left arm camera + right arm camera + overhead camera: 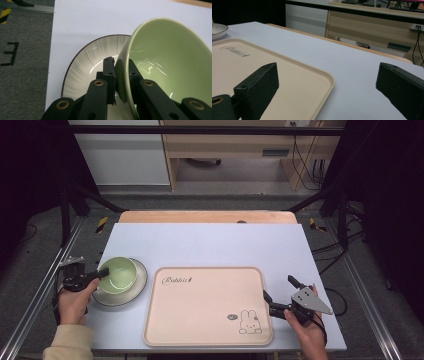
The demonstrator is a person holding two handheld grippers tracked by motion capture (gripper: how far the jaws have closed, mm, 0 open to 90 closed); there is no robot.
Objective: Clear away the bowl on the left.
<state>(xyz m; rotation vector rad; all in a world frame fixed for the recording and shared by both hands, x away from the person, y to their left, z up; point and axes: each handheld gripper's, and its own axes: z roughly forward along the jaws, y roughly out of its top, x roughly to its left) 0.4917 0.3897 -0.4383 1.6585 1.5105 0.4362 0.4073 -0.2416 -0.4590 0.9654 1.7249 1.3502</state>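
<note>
The green bowl [119, 274] sits on the striped plate [135, 292] at the left side of the white table [210, 245], just left of the beige tray [200, 320]. In the left gripper view the bowl [170, 62] is tilted rather than flat: its mouth faces up and toward the right of that view, and its near rim dips toward the plate [85, 67]. Being round, it has no long axis to speak of; only its opening gives it a direction. From the high view the mouth looks mostly upward.

The left gripper [102, 272] clamps the bowl's left wall, one jaw outside against the glazed green side and the other inside the bowl, the rim running up between them. The pads press on both faces of the wall. The person's left hand [75, 302] holds this gripper at the table's left edge, a pale sleeve showing near the bottom of the high view.

The tray lies flat in the middle of the table, with the word "Rabbit" printed at its upper left and a small rabbit drawing [250, 322] at its lower right.

The right gripper [279, 293] rests past the tray's right edge, held by the right hand [305, 327]. Its jaws stand wide apart with nothing between them; in the right gripper view they frame the tray's corner [324, 82] and bare table.
</note>
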